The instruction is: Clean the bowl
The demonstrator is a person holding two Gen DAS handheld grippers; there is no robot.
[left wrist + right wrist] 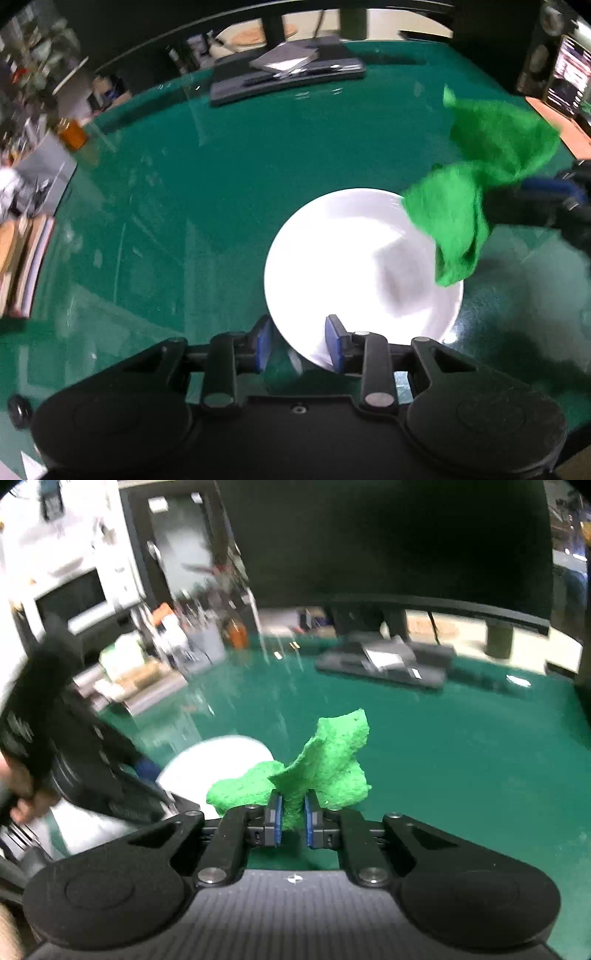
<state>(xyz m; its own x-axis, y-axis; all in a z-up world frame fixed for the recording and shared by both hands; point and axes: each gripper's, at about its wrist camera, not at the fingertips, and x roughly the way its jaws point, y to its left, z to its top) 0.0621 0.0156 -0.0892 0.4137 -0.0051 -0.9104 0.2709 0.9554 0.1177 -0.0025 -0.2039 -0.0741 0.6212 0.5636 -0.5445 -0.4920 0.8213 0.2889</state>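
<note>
The left gripper (301,341) pinches the near rim of the white bowl (354,266) on the green table (184,221), while the right gripper (293,821) is clamped on a crumpled green cloth (314,771) whose tail hangs over the bowl's right rim. Wiping seems barely underway, with the interior looking unwiped. Bare tabletop surrounds the bowl, with the keyboard (288,75) well apart.

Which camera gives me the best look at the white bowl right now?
The left wrist view. It shows the bowl nearly whole from above, its near rim between the left gripper pads, with the green cloth overlapping its right edge. The right wrist view shows only part of the bowl, blurred, behind the cloth and the other gripper.
</note>
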